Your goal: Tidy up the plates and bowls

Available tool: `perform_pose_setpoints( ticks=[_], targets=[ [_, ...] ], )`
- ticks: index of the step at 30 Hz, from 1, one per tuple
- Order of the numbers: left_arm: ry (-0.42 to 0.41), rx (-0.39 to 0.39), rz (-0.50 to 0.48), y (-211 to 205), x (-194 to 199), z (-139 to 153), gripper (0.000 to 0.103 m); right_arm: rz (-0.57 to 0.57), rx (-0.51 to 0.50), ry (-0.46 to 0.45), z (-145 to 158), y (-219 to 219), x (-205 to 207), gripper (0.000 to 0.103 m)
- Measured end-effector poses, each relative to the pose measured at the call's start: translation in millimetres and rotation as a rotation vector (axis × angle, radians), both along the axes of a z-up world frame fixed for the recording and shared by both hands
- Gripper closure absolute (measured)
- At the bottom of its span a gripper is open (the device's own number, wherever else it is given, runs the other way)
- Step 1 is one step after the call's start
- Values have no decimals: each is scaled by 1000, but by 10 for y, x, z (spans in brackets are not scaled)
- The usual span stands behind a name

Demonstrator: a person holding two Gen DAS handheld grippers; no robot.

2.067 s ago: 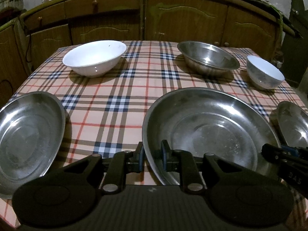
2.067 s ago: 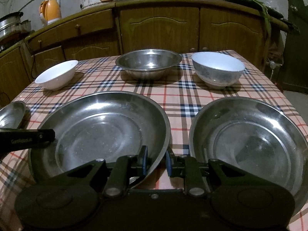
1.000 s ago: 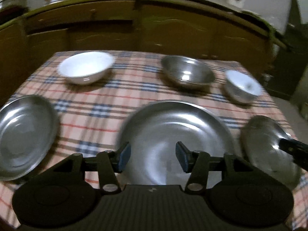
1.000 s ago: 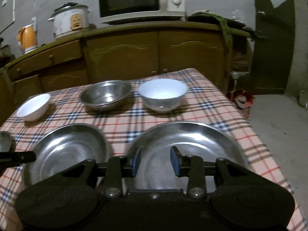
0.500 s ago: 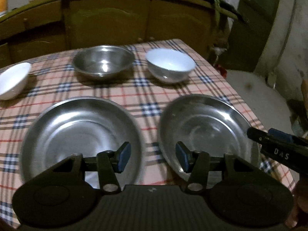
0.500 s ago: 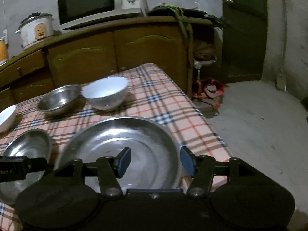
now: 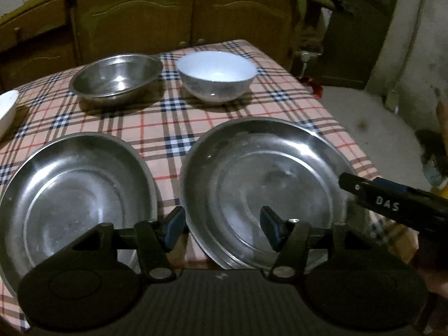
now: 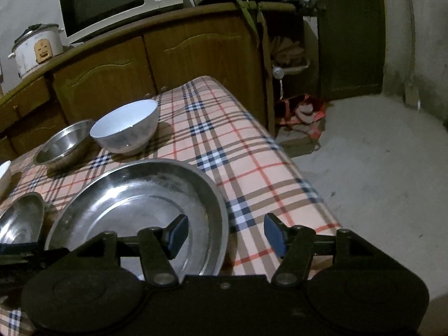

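Now left gripper (image 7: 221, 225) fingers apart, just widened, astride steel plate (image 7: 263, 190) near rim, unclamped

Both tongs widened and swung over the right-hand plate (image 7: 268, 184).

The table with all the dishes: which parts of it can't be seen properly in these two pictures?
- Near rim of the right steel plate: left wrist view, hidden behind the left hand-held gripper; same in the right wrist view.
- Left steel plate: cut by the frame's left edge.
- White bowl at far left: only a sliver shows in either view.
- Steel bowl: right wrist view, partly behind the white bowl.
- Table's left side: outside both views.
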State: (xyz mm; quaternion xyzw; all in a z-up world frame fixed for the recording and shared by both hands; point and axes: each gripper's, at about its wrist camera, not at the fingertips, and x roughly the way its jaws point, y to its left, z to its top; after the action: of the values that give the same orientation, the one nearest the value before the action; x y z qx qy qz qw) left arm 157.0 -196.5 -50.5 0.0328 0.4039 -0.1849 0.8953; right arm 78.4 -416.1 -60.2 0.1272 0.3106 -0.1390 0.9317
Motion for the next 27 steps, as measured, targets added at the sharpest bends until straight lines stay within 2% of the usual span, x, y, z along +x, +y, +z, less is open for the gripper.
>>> perform_pose_setpoints(
  ticks=[3, 7, 9, 11, 13, 15, 18, 21, 27],
  targets=[
    [15, -12, 37, 9, 21, -47, 43, 24, 12, 6, -54, -1, 51, 30],
    [15, 9, 29, -64, 51, -96, 43, 33, 41, 9, -107, -18, 116, 33],
    [19, 19, 35, -97, 89, -138, 52, 35, 39, 3, -111, -28, 129, 47],
    [23, 27, 37, -134, 136, -177, 62, 24, 29, 3, -116, -49, 131, 68],
    [7, 42, 41, -173, 164, -185, 68, -7, 44, -2, -121, -110, 111, 79],
    [7, 30, 47, -155, 187, -174, 80, -34, 77, -15, -122, -191, 77, 80],
    [5, -9, 40, -124, 183, -150, 84, -57, 100, -24, -112, -249, 37, 82],
    [-19, -20, 38, -107, 138, -110, 86, -59, 99, -28, -93, -244, -6, 82],
    [-10, -21, 34, -119, 101, -153, 86, -71, 103, -22, -93, -251, -79, 84]
  ],
)
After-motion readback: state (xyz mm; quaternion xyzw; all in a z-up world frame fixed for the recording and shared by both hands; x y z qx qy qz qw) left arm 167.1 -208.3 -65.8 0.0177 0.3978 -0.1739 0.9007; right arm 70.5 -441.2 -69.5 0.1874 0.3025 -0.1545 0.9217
